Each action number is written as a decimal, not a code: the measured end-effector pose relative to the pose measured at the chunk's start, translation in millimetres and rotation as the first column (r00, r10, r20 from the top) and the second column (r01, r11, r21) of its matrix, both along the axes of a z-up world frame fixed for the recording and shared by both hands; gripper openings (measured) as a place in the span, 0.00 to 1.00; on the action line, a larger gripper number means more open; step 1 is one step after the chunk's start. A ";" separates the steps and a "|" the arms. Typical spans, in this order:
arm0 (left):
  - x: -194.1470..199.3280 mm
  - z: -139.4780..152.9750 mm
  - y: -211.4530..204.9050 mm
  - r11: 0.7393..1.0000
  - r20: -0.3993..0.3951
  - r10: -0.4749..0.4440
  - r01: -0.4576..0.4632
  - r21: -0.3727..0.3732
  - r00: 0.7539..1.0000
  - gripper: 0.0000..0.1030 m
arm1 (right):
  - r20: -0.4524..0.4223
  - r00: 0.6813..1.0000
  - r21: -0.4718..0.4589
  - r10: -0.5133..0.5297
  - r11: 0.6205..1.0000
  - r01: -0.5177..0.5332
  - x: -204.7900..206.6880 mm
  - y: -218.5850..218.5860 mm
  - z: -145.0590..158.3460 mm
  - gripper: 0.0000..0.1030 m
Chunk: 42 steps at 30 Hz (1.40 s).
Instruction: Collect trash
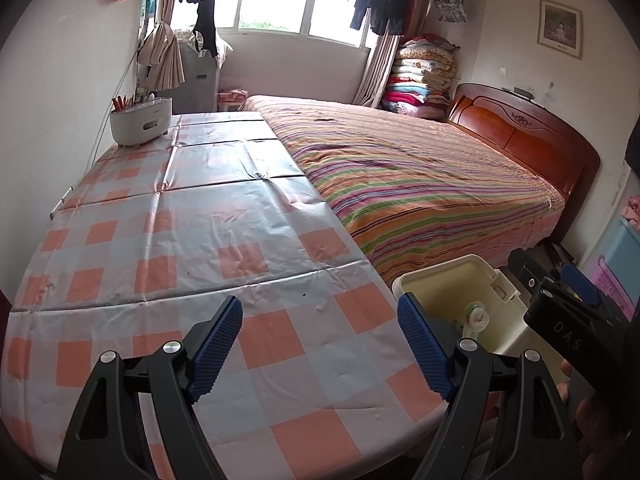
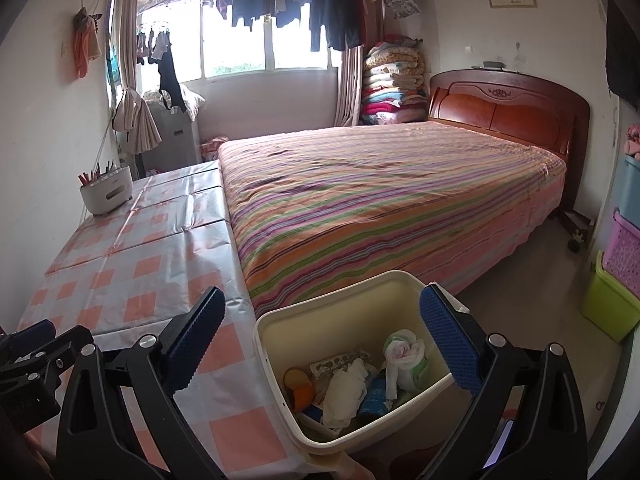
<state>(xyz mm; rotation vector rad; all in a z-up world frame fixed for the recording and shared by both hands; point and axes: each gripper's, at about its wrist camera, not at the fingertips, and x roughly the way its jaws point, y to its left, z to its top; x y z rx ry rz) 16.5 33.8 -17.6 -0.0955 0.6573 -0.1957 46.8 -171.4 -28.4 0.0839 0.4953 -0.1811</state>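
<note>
Trash is already in the bin (image 2: 352,364): a cream plastic bin standing on the floor, tucked against the table corner with the bed beside it, open top, no lid in view. Inside, a crumpled white tissue wad (image 2: 344,390), a twisted white-and-green wrapper bundle (image 2: 402,354), something orange (image 2: 300,390) and a blue packet (image 2: 374,398), plus a flat printed piece at the back. All of it reads as light and soft: it will crush rather than resist and nothing looks fragile, but film wrappers are likely slippery, so pinch the bulk of a wad rather than an edge. The bin itself looks stiff and thin-walled, probably light at this fill; best hold would be the rolled rim, one pad inside and one outside. No loose trash is visible on the checked tablecloth (image 1: 248,216), so the collecting looks about done, judging from these views only. Left gripper (image 1: 320,344) hovers over the table's near edge, fingers wide apart, nothing between them. Right gripper (image 2: 320,344) sits above the bin mouth, fingers also spread and empty, straddling the rim without touching as far as I can tell. White utensil caddy (image 1: 141,119) sits at the table's far end, well apart from everything; striped bed (image 2: 380,184) runs alongside the table.
</note>
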 end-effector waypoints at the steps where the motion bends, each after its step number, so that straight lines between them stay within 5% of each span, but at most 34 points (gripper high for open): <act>1: 0.2 -0.1 -0.2 1.000 0.002 0.004 -0.004 0.010 1.000 0.75 | 0.001 1.000 -0.002 -0.001 1.000 0.001 -0.1 0.3 0.1 0.93; 16: 7.0 5.0 -1.6 1.000 0.009 0.005 -0.005 0.000 1.000 0.76 | 0.019 1.000 -0.015 -0.019 1.000 0.020 -5.7 -6.3 4.0 0.93; 20: 7.7 8.5 -6.8 1.000 0.009 -0.019 0.019 -0.019 1.000 0.90 | 0.018 1.000 -0.011 -0.021 1.000 0.021 -6.1 -10.1 3.6 0.93; 27: 5.8 18.0 -23.8 0.990 0.053 0.014 -0.021 0.140 0.998 0.91 | 0.022 0.999 -0.018 -0.024 1.000 0.024 -7.4 -13.3 5.4 0.93; 42: 4.7 21.7 -35.6 0.996 0.015 -0.084 0.083 0.026 0.996 0.91 | 0.026 0.998 -0.004 -0.052 0.999 0.052 -14.4 -26.7 3.9 0.93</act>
